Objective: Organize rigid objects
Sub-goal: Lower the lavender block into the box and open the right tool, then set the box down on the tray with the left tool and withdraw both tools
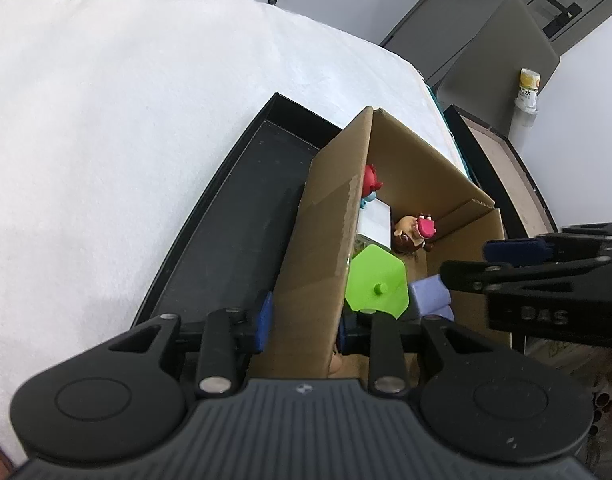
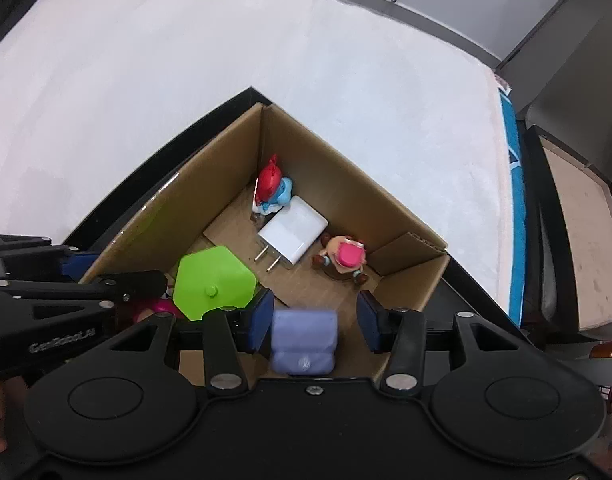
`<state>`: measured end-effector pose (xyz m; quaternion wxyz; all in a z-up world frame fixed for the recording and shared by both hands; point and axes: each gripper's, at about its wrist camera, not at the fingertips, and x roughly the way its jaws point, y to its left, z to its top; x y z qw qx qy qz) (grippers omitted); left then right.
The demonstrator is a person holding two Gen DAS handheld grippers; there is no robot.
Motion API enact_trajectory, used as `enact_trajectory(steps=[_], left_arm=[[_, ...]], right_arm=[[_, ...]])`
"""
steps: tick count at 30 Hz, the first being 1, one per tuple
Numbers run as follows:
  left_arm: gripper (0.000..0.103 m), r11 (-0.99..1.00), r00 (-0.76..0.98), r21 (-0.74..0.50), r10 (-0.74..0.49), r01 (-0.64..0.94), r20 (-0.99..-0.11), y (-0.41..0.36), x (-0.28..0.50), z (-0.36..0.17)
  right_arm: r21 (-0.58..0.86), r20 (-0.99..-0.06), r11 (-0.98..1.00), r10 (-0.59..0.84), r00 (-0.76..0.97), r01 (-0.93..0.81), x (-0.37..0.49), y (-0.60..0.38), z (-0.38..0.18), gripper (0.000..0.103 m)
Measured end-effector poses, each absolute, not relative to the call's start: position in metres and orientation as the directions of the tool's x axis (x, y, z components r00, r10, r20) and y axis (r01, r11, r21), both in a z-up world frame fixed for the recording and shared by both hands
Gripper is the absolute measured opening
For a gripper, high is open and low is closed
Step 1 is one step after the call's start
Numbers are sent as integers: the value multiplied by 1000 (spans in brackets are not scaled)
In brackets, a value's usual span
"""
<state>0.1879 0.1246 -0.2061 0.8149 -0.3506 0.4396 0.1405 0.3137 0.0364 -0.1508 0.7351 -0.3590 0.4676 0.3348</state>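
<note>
A cardboard box (image 2: 358,184) stands in a black tray (image 1: 242,216) on the white cloth. Inside lie a green hexagonal lid (image 2: 214,282), a white charger (image 2: 294,234), a red-and-blue figurine (image 2: 272,188), a pink-capped figurine (image 2: 344,258) and a lilac case (image 2: 304,340). My left gripper (image 1: 304,322) is shut on the box's left wall (image 1: 326,240). My right gripper (image 2: 316,320) is open above the box; the lilac case, blurred, is between its pads but apart from them.
The white cloth (image 2: 346,60) covers the table around the tray. A blue edge (image 2: 512,184) and a dark wooden board (image 2: 578,232) lie to the right. A yellow-capped bottle (image 1: 528,92) stands beyond the table.
</note>
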Motion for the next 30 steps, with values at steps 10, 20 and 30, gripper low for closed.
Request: enact_trajectory(steps=[10, 20, 30], left_arm=[[30, 759, 524, -391, -77, -521, -848, 115, 196, -192], [56, 786, 503, -380, -103, -488, -858, 104, 196, -165], [69, 855, 536, -313, -49, -414, -843, 78, 184, -113]], right_arm=[[-129, -897, 627, 257, 360, -768, 310, 6, -112, 82], [-15, -848, 761, 334, 411, -649, 304, -52, -87, 103], [200, -820, 841, 424, 384, -502, 295, -111, -88, 103]])
